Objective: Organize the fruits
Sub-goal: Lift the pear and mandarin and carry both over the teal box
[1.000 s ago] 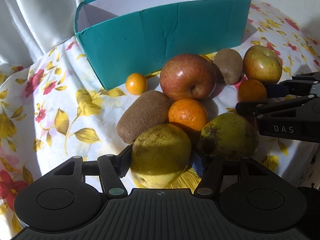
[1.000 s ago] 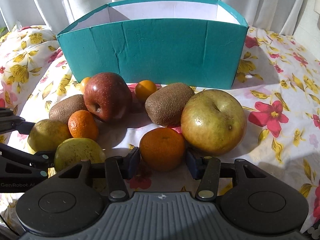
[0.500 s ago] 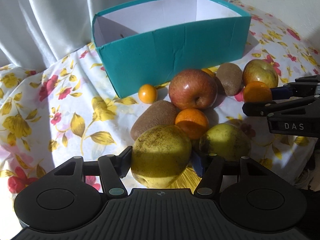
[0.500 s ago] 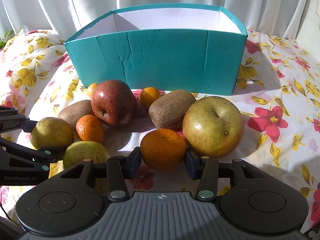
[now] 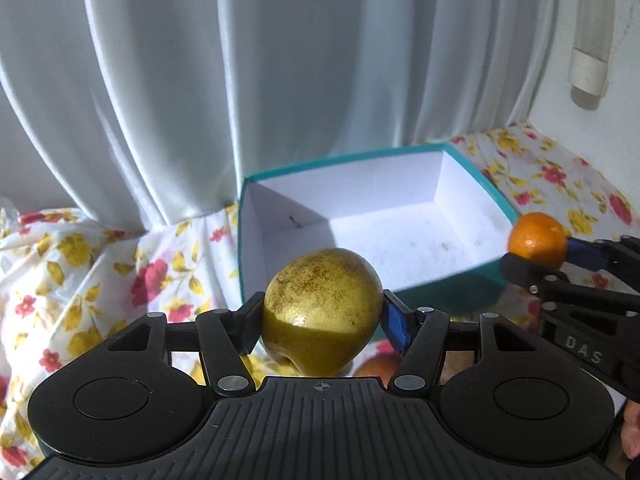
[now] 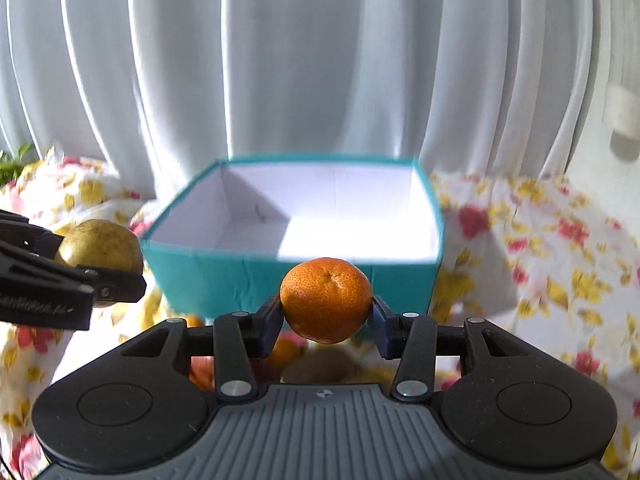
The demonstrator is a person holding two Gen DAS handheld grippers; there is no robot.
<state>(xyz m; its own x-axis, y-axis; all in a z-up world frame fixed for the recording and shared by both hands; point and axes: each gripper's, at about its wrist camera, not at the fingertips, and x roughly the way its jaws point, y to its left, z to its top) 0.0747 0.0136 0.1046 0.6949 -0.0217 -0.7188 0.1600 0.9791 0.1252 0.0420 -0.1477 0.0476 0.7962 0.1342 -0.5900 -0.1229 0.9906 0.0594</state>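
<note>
My left gripper [image 5: 322, 316] is shut on a speckled yellow-green pear [image 5: 320, 304], held in the air in front of the teal box [image 5: 376, 224]. My right gripper [image 6: 326, 314] is shut on an orange mandarin [image 6: 326, 300], also lifted above the table. The box [image 6: 296, 280] is open on top and its white inside holds no fruit. In the left wrist view the mandarin [image 5: 536, 246] hangs at the box's right corner. In the right wrist view the pear [image 6: 102, 246] hangs by the box's left corner. Other fruits below are mostly hidden by the grippers.
A white cloth with red and yellow flowers [image 5: 100, 264] covers the table. White curtains [image 6: 320, 60] hang close behind the box. A white wall [image 5: 580, 20] with a fitting stands at the right. Bits of orange fruit [image 6: 282, 352] show under the right gripper.
Both grippers have risen off the table with their fruits, the pear and the mandarin. The views now look down into the box, and the remaining fruits have dropped out of sight.
</note>
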